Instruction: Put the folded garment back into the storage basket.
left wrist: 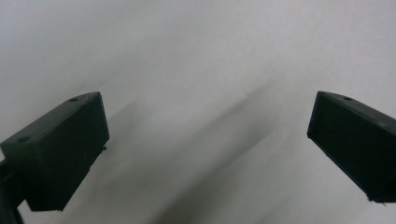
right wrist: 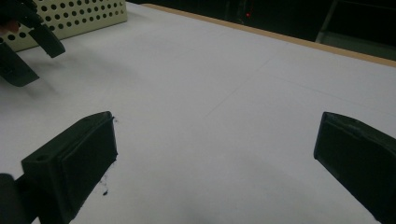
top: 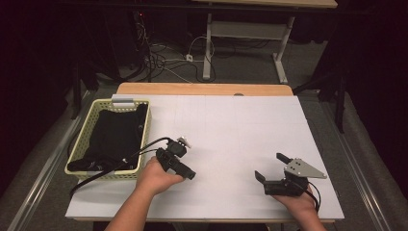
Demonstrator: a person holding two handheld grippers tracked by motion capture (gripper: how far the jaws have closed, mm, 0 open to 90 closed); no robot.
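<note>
A black garment (top: 114,137) is shown folded inside a pale yellow perforated basket (top: 142,144), which stands at the left side of the bench (top: 231,130), between its near and far edges. A small grey clip-like tab (top: 123,101) is seen on the basket's far rim.

The left tool (top: 188,174) is held in the left hand (top: 156,177) just to the right of the basket's near right corner, low over the white surface; its cable (top: 115,166) is trailed leftward past the basket's near wall. In the left gripper view the jaws are seen spread wide, with bare white surface between them and nothing gripped.

The right tool (top: 272,167) is held in the right hand (top: 300,202) at the near right of the bench, well apart from the basket — the grey three-cornered plate (top: 303,168) is carried on its top. Its jaws are likewise seen wide apart and empty in the right gripper view, where the left tool (right wrist: 32,51) and a stretch of the basket's perforated wall (right wrist: 79,14) are visible farther off at the upper left.

Beyond the bench's far wooden edge, a dark floor with tangled cables (top: 168,60) and the legs of a second table (top: 240,33) are visible.
</note>
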